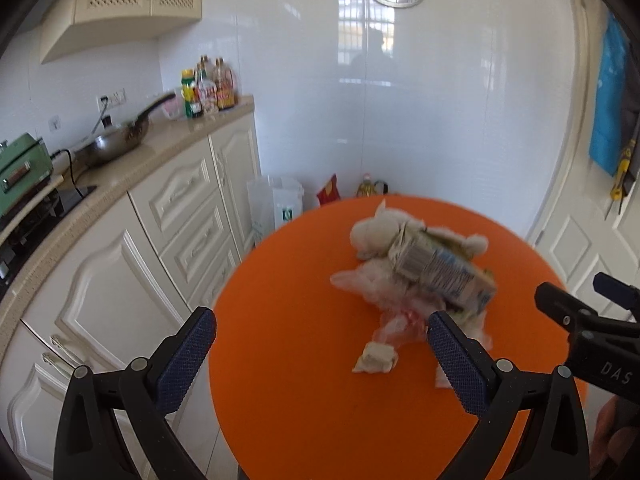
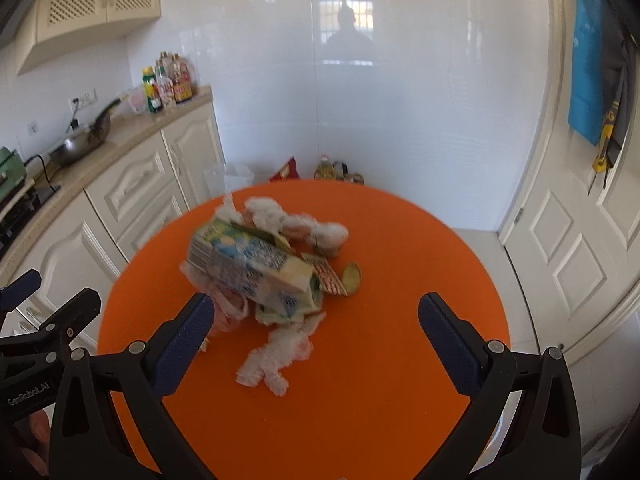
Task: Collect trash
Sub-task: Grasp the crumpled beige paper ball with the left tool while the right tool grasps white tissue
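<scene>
A pile of trash lies on a round orange table [image 1: 288, 360] [image 2: 400, 360]. On top is a crushed drink carton [image 1: 442, 272] [image 2: 256, 270], lying on its side. Around it are white crumpled tissues [image 1: 380, 230] [image 2: 276, 350], thin plastic wrap [image 1: 396, 326], a small folded paper wad [image 1: 376, 358], a printed wrapper [image 2: 330, 278] and a round yellow lid [image 2: 352, 276]. My left gripper [image 1: 320, 364] is open and empty, above the table's near side. My right gripper [image 2: 316, 346] is open and empty, just short of the pile. Each gripper shows at the edge of the other's view.
A kitchen counter [image 1: 120, 168] with cream cabinets runs along the left, holding a wok [image 1: 116, 142], bottles [image 1: 208, 88] and a green appliance [image 1: 22, 164]. Bags and an oil bottle [image 1: 368, 188] stand on the floor beyond the table. A white door [image 2: 572, 240] is at right.
</scene>
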